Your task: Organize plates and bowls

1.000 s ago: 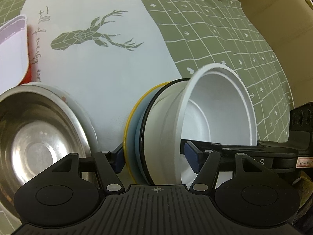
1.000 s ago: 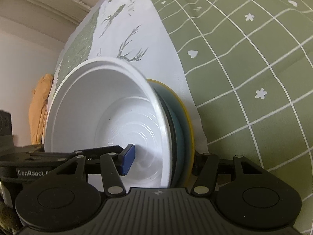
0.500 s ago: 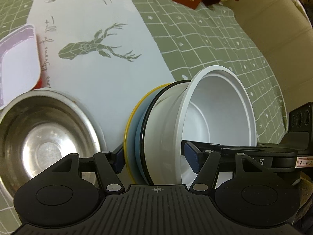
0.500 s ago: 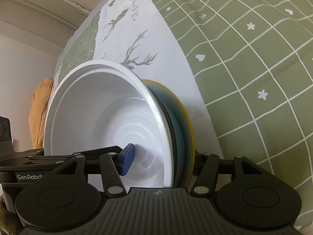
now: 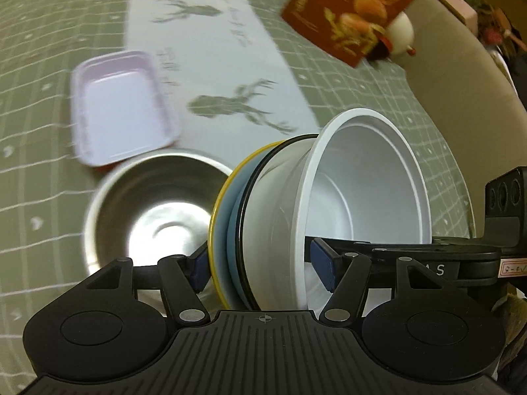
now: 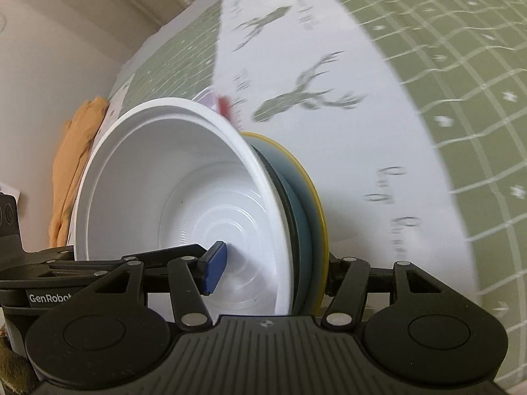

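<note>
Both the left gripper point(image 5: 260, 263) and right gripper point(image 6: 273, 263) clamp the tilted stack of white bowl point(image 5: 369, 191) and yellow-rimmed plate point(image 5: 219, 227), with a steel bowl point(image 5: 154, 217) at nine o'clock, a lilac tray point(image 5: 122, 108) at eleven, and a red box point(image 5: 349, 10) at one.

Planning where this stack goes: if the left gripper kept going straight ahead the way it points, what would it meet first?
Probably the steel bowl, low and just left of the held stack; the left gripper is clamped on that stack. Depth is unclear in the blur.
</note>
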### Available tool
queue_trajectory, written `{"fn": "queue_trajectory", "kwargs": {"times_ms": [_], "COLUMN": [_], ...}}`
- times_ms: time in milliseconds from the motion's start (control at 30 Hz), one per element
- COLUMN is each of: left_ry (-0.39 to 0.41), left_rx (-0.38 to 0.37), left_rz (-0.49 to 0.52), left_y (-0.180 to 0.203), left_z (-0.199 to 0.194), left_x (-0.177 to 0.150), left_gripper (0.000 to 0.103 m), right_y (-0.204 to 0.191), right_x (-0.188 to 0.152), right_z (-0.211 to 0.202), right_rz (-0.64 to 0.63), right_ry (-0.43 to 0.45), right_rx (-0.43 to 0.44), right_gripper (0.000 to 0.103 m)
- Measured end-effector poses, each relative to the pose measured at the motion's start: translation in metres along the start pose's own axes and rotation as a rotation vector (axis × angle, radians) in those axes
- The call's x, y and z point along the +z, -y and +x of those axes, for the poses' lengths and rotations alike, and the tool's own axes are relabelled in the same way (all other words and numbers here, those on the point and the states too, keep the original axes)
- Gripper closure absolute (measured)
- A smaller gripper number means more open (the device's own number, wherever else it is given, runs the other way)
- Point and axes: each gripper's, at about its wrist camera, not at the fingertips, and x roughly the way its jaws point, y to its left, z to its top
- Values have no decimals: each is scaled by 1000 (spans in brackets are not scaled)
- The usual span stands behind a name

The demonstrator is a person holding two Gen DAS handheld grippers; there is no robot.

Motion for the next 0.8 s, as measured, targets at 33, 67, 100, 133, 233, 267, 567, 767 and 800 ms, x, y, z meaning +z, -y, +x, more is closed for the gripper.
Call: {"fn": "queue_trajectory", "kwargs": {"times_ms": [33,67,100,133,233,267,567,767,800], "left_ry": [5,9,12,13,2,-6,-25,65,81], "left_rx": [6,9,12,14,18,19,62,96,84], "left_rz": [-16,-27,-39,-52,-87,-97,-51,-18,-9], "left_y": [-10,-18,-25,-34,-55,-61,-79,-83,-81], "left_z": [-5,-7,-9,-12,-13,-11,-3,-19,-23], "left_x": [-2,-3,-5,-6,-10,-11,-13,-10,-8], "left_gripper": [37,37,36,36,37,37,38,55,60], "right_y": [-7,-16,-22,-29,-45,-49,-55,-57,-58], "right_x": [0,0,0,0,1,1,3,7,8], "right_z": [6,14,19,25,44,51,89,96,96], "right_rz": [-9,-19,-27,-37,-65,-70,-62,-88,-99], "right_ry": [-10,-22,-32,-44,-82,-99,-182,-158,-152], "right_rx": [4,8,11,13,13,11,5,-38,-44], "right_gripper": [45,45,45,45,45,45,42,41,41]}}
